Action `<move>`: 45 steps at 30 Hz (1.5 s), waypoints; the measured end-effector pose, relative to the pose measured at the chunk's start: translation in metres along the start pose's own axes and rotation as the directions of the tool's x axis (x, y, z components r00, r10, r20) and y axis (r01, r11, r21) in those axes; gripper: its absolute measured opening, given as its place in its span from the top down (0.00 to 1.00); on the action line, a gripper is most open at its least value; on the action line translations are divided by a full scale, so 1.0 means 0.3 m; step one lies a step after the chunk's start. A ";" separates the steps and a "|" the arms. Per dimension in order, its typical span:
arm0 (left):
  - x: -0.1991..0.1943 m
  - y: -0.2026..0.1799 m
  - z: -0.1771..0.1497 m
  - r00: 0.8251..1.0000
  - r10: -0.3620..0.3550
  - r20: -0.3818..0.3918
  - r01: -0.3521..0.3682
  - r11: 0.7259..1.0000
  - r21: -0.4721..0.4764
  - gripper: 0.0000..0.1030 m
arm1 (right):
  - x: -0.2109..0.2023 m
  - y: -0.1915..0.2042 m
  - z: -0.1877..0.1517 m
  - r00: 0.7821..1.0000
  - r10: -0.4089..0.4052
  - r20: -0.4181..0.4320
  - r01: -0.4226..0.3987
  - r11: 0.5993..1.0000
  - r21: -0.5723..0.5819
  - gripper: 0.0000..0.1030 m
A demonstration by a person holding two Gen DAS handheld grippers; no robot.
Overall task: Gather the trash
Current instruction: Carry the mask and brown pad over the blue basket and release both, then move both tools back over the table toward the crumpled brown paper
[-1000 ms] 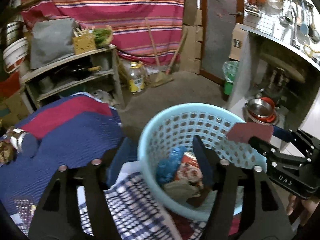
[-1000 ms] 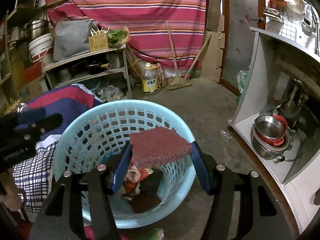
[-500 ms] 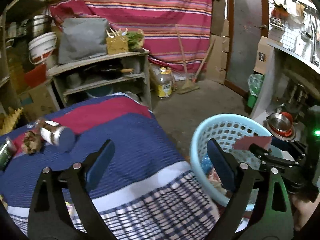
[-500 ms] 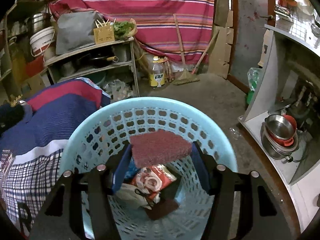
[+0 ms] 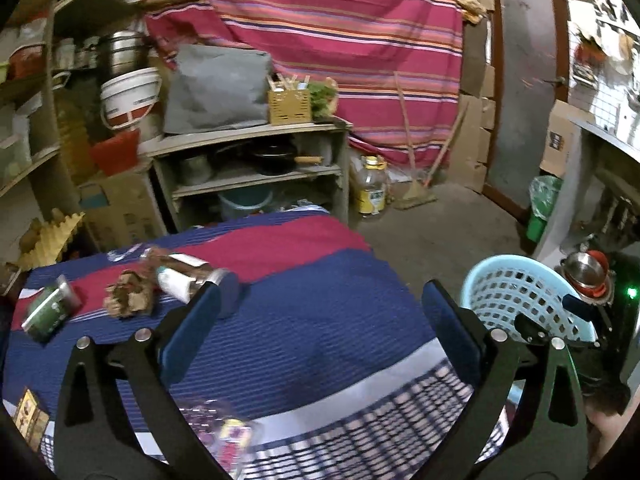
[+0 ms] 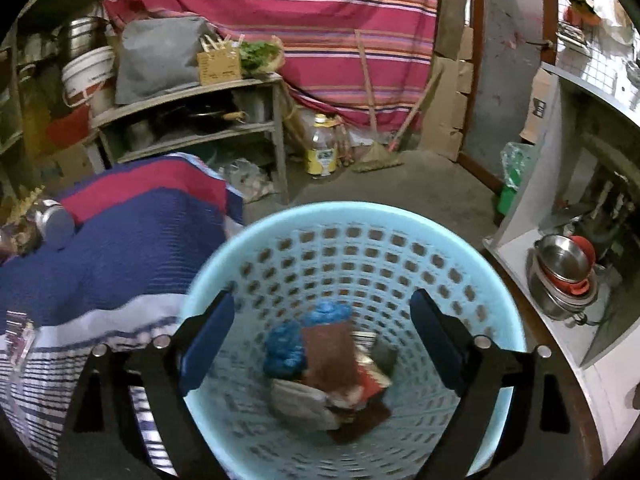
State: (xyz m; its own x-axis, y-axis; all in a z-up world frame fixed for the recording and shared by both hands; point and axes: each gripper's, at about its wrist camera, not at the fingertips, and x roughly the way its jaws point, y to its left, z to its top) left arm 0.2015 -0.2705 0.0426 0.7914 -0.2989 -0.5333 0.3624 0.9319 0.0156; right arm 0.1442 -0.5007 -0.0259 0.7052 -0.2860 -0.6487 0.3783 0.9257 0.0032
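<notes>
Trash (image 5: 130,299) waits near the bed's (image 5: 320,304) far-left corner — both claws, left (image 5: 320,320) and right (image 6: 320,344), opening empty — a hasty grab could roll the jar (image 5: 192,278) off.

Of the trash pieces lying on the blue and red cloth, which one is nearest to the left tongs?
The jar lying on its side: its dark lid sits beside the left finger, nearer than the crumpled brown paper and green packet.

Basket (image 6: 400,248) stands right of the table (image 5: 320,320); trash (image 6: 324,360) lies inside it.
</notes>
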 end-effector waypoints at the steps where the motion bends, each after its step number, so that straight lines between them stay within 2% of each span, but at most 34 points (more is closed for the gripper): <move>1: -0.001 0.018 0.000 1.000 0.005 -0.001 -0.005 1.000 -0.007 0.06 | -0.011 0.030 0.004 1.000 0.011 0.006 -0.011 1.000 -0.009 0.15; 12: -0.035 0.269 -0.025 0.995 0.101 -0.003 -0.101 0.992 -0.071 0.06 | -0.081 0.358 0.024 0.990 0.138 0.032 -0.134 0.984 -0.117 0.15; 16: -0.045 0.384 -0.059 0.987 0.160 -0.026 -0.161 0.984 -0.069 0.06 | -0.095 0.438 0.023 0.985 0.169 0.027 -0.164 0.977 -0.133 0.15; 20: -0.063 0.508 -0.095 0.985 0.161 -0.055 -0.167 0.977 -0.132 0.06 | -0.103 0.525 0.034 0.980 0.197 0.036 -0.189 0.970 -0.153 0.15; 24: -0.071 0.632 -0.156 0.968 0.233 -0.090 -0.243 0.962 -0.126 0.06 | -0.108 0.614 0.041 0.973 0.227 0.045 -0.216 0.962 -0.165 0.15; 31: -0.063 0.799 -0.257 0.937 0.316 -0.149 -0.335 0.933 -0.128 0.06 | -0.131 0.762 0.057 0.960 0.275 0.052 -0.258 0.942 -0.214 0.15; 35: -0.027 0.863 -0.292 0.927 0.333 -0.170 -0.355 0.927 -0.120 0.06 | -0.141 0.827 0.076 0.951 0.302 0.066 -0.278 0.929 -0.245 0.15; 38: 0.018 0.895 -0.305 0.923 0.337 -0.188 -0.361 0.926 -0.113 0.06 | -0.137 0.880 0.082 0.953 0.294 0.078 -0.260 0.920 -0.294 0.15; 41: 0.067 0.913 -0.302 0.928 0.313 -0.204 -0.341 0.933 -0.118 0.06 | -0.126 0.924 0.089 0.954 0.286 0.085 -0.244 0.913 -0.328 0.15; 45: 0.149 0.931 -0.272 0.943 0.247 -0.224 -0.283 0.948 -0.143 0.06 | -0.101 0.970 0.104 0.953 0.294 0.079 -0.248 0.899 -0.360 0.15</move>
State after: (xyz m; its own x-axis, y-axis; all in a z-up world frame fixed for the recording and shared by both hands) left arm 0.2978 -0.0067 -0.0459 0.7257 -0.0052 -0.6880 0.0494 0.9978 0.0445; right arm 0.2518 -0.2304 0.0184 0.8301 -0.0198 -0.5572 -0.0504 0.9926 -0.1104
